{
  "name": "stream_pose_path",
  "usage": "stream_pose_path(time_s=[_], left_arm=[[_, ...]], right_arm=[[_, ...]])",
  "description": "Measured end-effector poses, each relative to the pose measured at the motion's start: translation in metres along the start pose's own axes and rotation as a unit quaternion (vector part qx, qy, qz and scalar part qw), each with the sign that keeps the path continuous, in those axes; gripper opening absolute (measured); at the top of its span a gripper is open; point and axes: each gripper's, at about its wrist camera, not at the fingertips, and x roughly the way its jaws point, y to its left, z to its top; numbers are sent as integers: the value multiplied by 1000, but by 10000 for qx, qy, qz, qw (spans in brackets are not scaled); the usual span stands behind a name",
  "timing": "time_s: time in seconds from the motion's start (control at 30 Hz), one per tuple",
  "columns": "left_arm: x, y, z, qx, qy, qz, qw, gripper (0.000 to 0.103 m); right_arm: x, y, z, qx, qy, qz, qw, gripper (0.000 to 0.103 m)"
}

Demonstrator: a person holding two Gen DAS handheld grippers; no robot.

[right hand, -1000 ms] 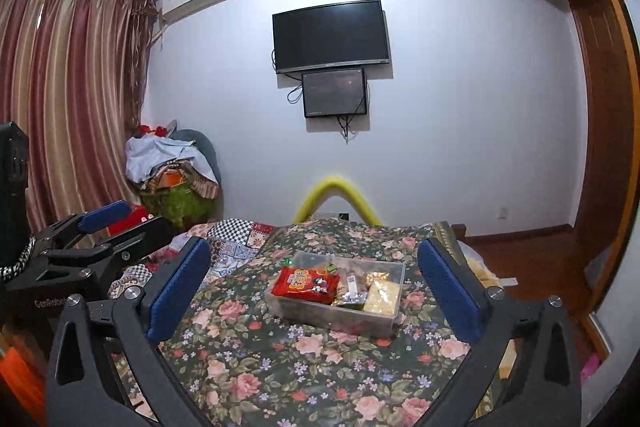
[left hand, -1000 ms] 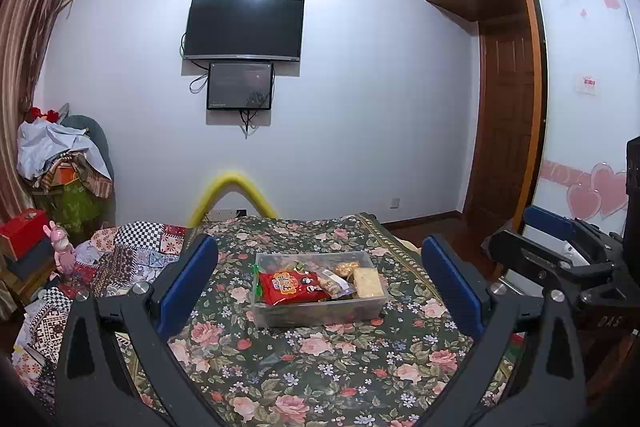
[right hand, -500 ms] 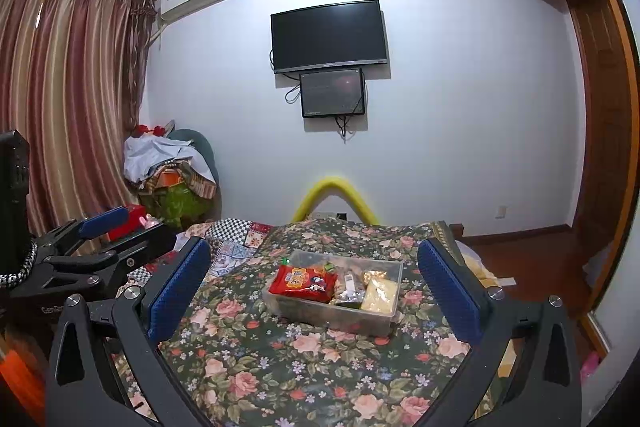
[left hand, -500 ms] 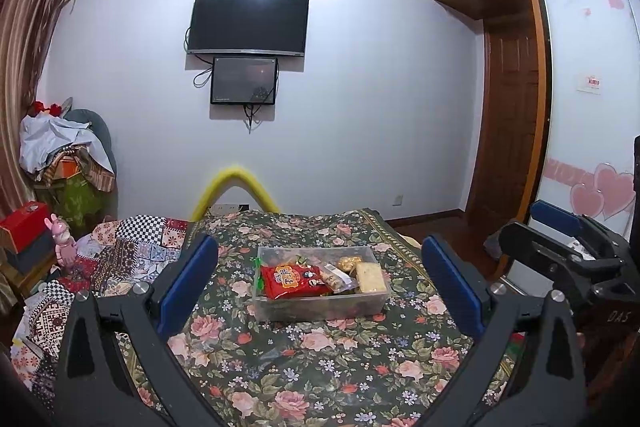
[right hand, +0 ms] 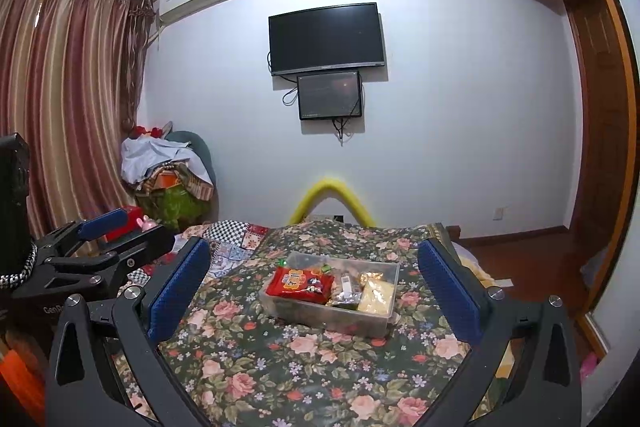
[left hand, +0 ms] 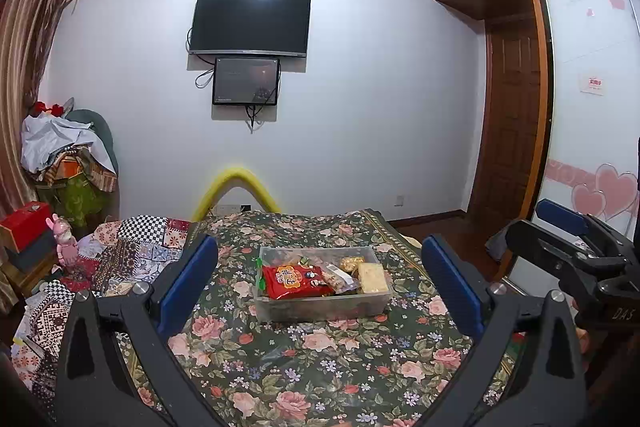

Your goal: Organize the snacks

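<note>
Snacks sat heaped in a clear rectangular plastic tub [left hand: 320,301] on the floral bedspread [left hand: 304,367], both grippers spread wide and empty.

Left gripper [left hand: 320,283] and right gripper [right hand: 314,291] hovered short of the tub, holding nothing. Risks: the red glossy snack bag [left hand: 294,281] overhung the rim and could slide out; the soft bed could let the tub tip when pushed; the grippers could collide, being close together.

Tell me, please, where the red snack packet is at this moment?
In both wrist views the red snack packet lies at the left end of the clear plastic bin on the floral bedspread, beside smaller snacks.
</note>
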Motion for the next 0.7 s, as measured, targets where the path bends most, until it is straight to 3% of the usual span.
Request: stream_pose_path(time_s=[0.7], left_arm=[[3, -6, -3, 51, 35, -73, 10000, 103]], right_arm=[[0, -1, 1, 11, -22, -19, 10000, 103]])
